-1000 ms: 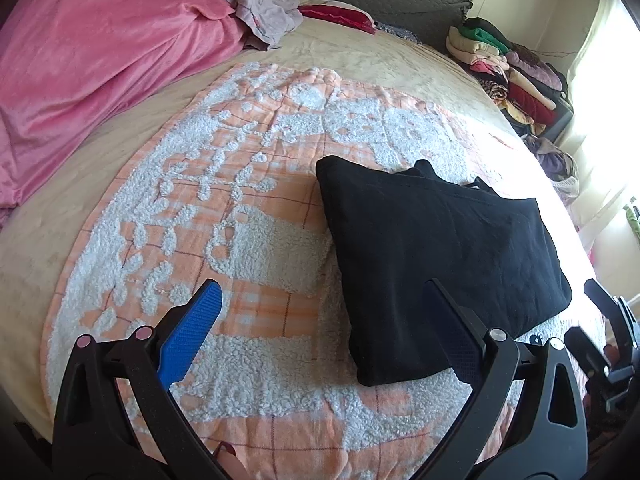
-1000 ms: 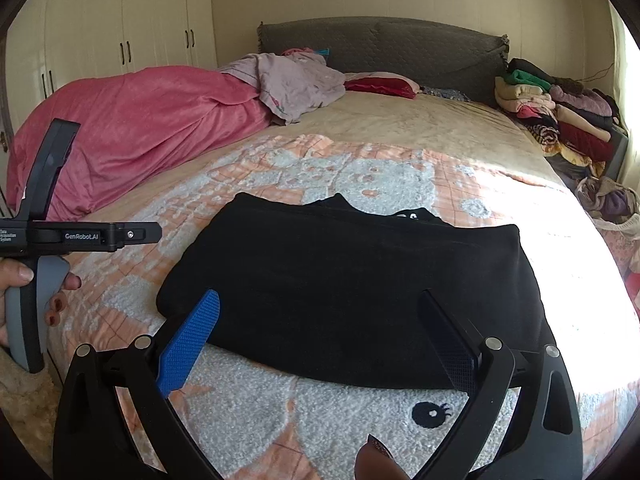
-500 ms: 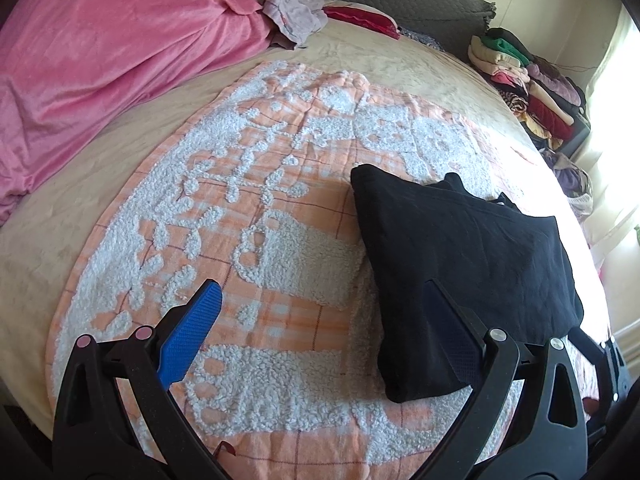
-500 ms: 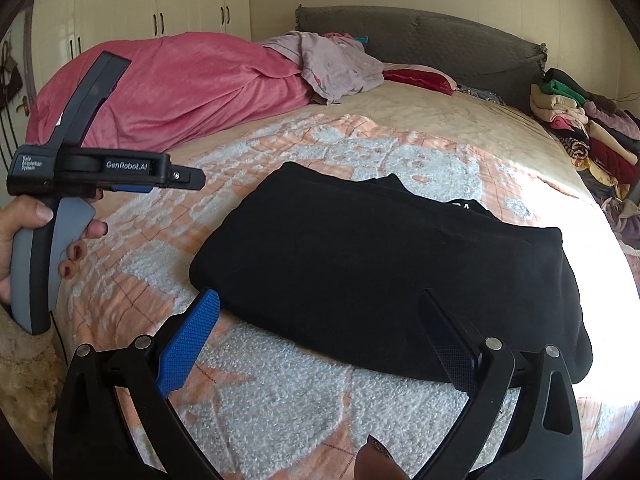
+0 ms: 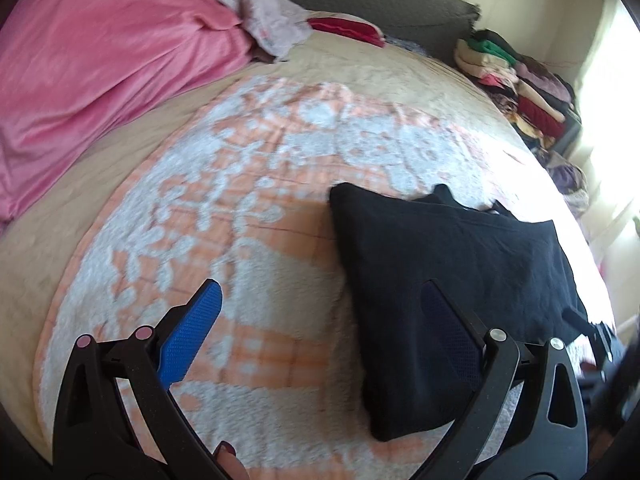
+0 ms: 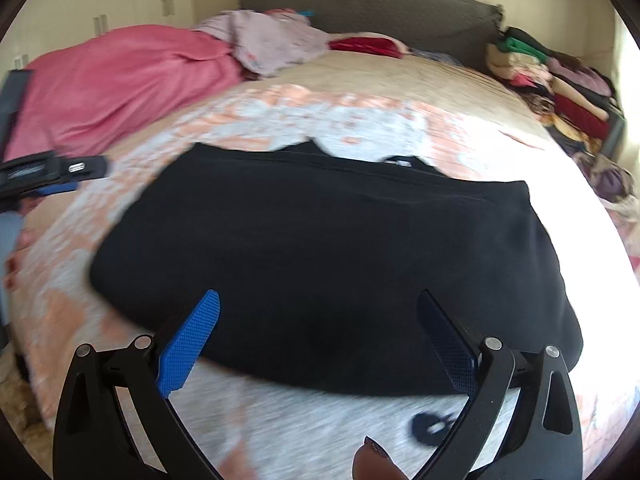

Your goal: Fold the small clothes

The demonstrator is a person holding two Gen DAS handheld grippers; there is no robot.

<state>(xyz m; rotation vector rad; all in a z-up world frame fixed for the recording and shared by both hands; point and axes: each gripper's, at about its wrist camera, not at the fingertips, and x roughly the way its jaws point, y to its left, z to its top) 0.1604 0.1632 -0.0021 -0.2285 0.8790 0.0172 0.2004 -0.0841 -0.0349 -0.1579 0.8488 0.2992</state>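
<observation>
A black garment (image 6: 328,248) lies folded flat on the orange-and-white fleece blanket (image 6: 100,304) on the bed; in the left wrist view it (image 5: 448,264) lies to the right. My left gripper (image 5: 320,292) is open and empty above the blanket, its right finger over the garment's left part. It also shows at the left edge of the right wrist view (image 6: 48,168). My right gripper (image 6: 318,300) is open and empty over the garment's near edge. Both views are blurred.
A pink quilt (image 5: 88,72) is heaped at the back left. A lilac cloth (image 6: 276,40) and a red item (image 6: 364,45) lie by the grey headboard (image 6: 380,4). Stacked folded clothes (image 6: 556,76) stand at the back right.
Both views have shifted and become blurred. The right gripper has moved closer to the garment's near edge. The left gripper has swung so the garment sits nearer its right finger. Both stay open.
</observation>
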